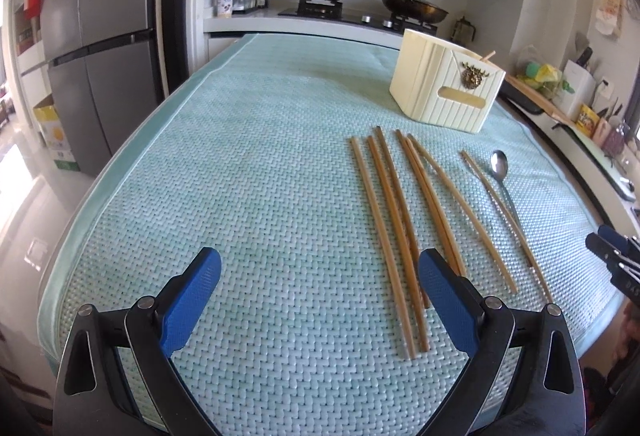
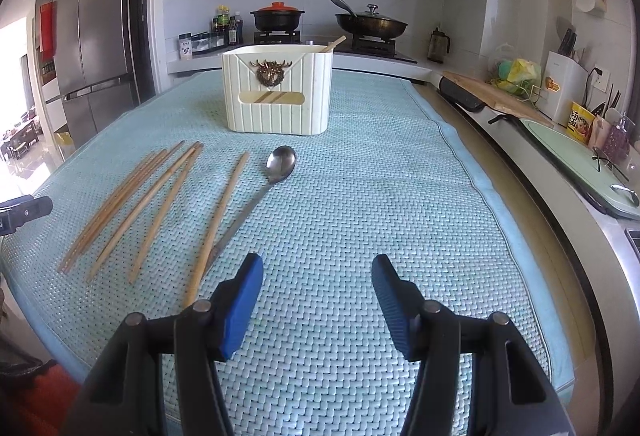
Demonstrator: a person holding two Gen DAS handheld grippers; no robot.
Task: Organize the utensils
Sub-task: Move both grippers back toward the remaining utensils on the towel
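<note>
Several wooden chopsticks [image 1: 394, 220] lie side by side on the light green woven mat [image 1: 240, 176]; they also show in the right wrist view [image 2: 152, 204]. A metal spoon [image 1: 500, 168] lies to their right, beside one chopstick; the spoon also shows in the right wrist view [image 2: 276, 172]. A cream utensil holder [image 1: 444, 86] with a gold emblem stands behind them with one chopstick inside; the holder also shows in the right wrist view [image 2: 278, 92]. My left gripper [image 1: 320, 268] is open and empty, just left of the chopsticks' near ends. My right gripper [image 2: 318, 272] is open and empty, right of the spoon's handle.
A stove with a black pot [image 2: 278, 18] and a lidded pan [image 2: 370, 22] stands behind the table. A grey fridge [image 1: 100, 36] is at the left. A side counter [image 2: 540, 140] at the right holds a cutting board, knife block and packets.
</note>
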